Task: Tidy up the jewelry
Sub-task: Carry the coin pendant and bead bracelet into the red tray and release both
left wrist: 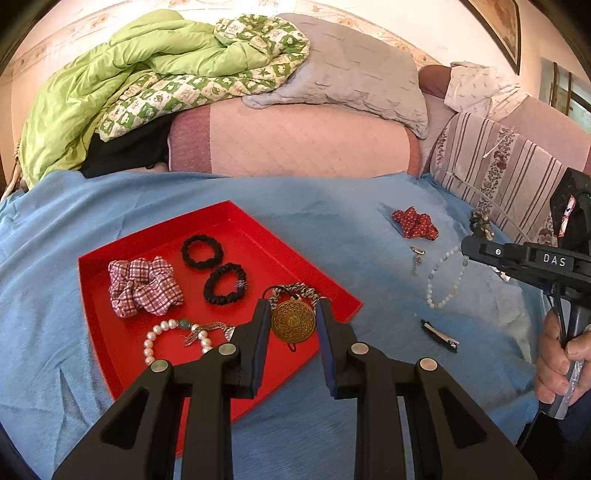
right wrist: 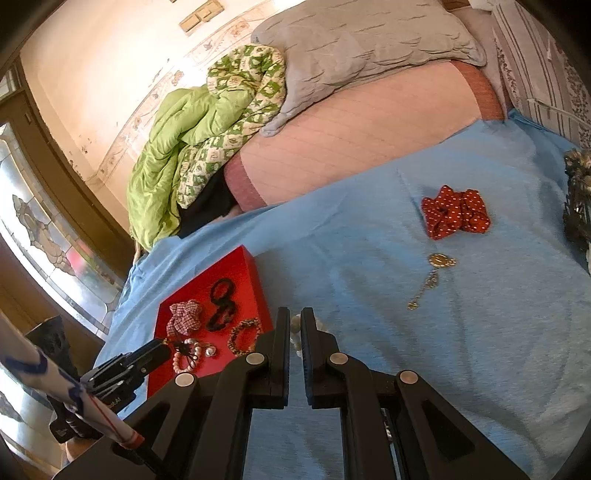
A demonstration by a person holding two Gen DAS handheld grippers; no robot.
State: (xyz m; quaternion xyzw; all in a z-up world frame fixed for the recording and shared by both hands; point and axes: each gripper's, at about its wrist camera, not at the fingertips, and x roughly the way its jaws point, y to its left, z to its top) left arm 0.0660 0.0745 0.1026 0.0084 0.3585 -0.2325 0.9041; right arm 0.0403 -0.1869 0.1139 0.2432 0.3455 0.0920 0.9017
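Both views are bright with warm daylight. In the right wrist view it comes from the patterned glass window [right wrist: 40, 236] at the left, which is blown out in patches. The wall [left wrist: 424, 22] glares pale. Shadows on the blue cloth [left wrist: 332, 206] are soft. Fisheye curvature bends the edges, and the corners are vignetted black.

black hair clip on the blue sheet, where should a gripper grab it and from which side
Grip the black hair clip across its narrow width, near the middle of its length, coming straight down from above. It lies flat and alone on the blue sheet, a long thin bar running diagonally, so the fingers should straddle its long sides. Its low profile means the tips probably need to press into the soft sheet.
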